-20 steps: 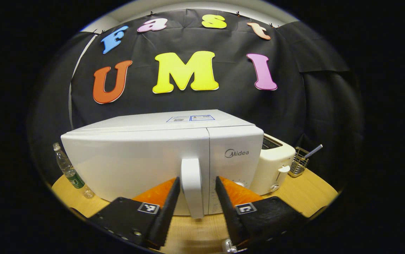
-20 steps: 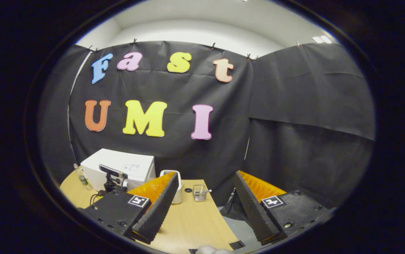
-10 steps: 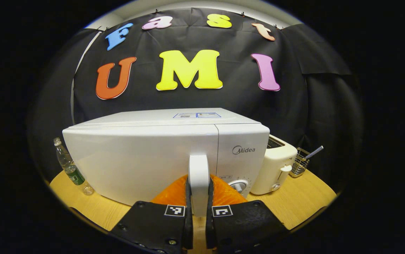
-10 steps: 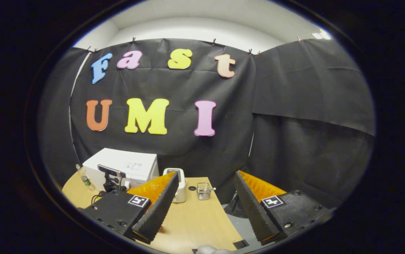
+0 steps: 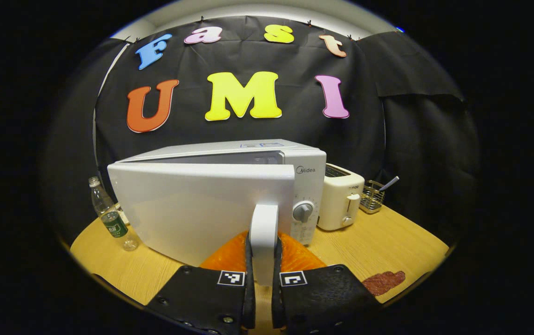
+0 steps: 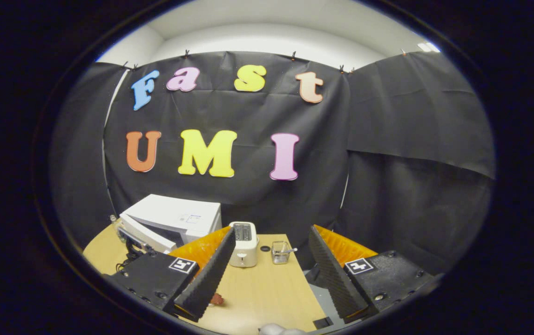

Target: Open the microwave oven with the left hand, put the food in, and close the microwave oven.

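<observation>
In the left gripper view, the microwave door (image 5: pixel 201 209) stands ajar straight ahead of the 2 fingers (image 5: pixel 248 260), which are clamped on its handle (image 5: pixel 263 237), so it blocks the way forward; a bottle (image 5: pixel 111 218) stands to their left, and a toaster (image 5: pixel 340 202) and wire basket (image 5: pixel 372 200) to their right. Bare worktop (image 5: pixel 388 242) lies right of the fingers, apart from a reddish patch (image 5: pixel 383 281). In the right gripper view, open worktop (image 6: pixel 267 288) runs between the 2 spread fingers (image 6: pixel 206 274) up to the toaster (image 6: pixel 243 249) and basket (image 6: pixel 280 252).
</observation>
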`<state>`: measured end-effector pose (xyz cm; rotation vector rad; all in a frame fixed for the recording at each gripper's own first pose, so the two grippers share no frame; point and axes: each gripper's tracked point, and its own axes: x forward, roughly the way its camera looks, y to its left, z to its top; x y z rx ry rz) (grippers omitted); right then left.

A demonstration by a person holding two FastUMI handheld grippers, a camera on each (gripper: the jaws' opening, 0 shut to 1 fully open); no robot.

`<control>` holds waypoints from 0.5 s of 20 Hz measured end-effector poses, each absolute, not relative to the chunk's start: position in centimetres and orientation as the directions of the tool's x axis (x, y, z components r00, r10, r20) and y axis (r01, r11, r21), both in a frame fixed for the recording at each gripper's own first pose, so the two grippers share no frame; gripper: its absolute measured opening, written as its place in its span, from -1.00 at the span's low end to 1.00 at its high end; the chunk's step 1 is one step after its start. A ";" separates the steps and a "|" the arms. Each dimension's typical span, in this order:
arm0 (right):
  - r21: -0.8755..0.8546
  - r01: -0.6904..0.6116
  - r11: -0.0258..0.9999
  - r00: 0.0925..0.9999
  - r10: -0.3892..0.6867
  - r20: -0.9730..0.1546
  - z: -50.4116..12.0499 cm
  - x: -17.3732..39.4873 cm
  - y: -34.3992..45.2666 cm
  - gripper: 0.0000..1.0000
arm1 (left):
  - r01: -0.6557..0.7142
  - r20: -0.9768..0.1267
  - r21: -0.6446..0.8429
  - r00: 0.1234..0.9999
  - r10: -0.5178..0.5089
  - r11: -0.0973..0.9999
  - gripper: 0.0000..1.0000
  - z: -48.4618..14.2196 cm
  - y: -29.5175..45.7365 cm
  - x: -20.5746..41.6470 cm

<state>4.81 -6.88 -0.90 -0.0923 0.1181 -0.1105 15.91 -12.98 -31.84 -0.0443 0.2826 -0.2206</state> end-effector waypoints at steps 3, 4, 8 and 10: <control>-0.100 0.034 0.994 0.991 -0.047 -0.129 -1.3 5.0 -4.2 1.00 | 0.205 -0.292 -0.041 0.934 -0.207 0.978 -0.73 -31.8 -9.8 11.8; -0.096 0.008 0.995 0.991 -0.021 -0.132 -1.6 5.0 -3.1 1.00 | 0.190 -0.294 -0.027 0.937 -0.190 0.981 -0.73 -31.8 -8.6 10.7; -0.082 -0.088 0.993 0.987 0.076 -0.143 -2.2 5.0 0.9 1.00 | 0.105 -0.329 -0.017 0.938 -0.104 0.994 -0.74 -32.2 -4.4 7.1; -0.080 -0.122 0.989 0.983 0.109 -0.147 -2.5 4.7 2.4 1.00 | 0.069 -0.339 0.005 0.939 -0.063 0.998 -0.74 -32.5 -2.2 5.7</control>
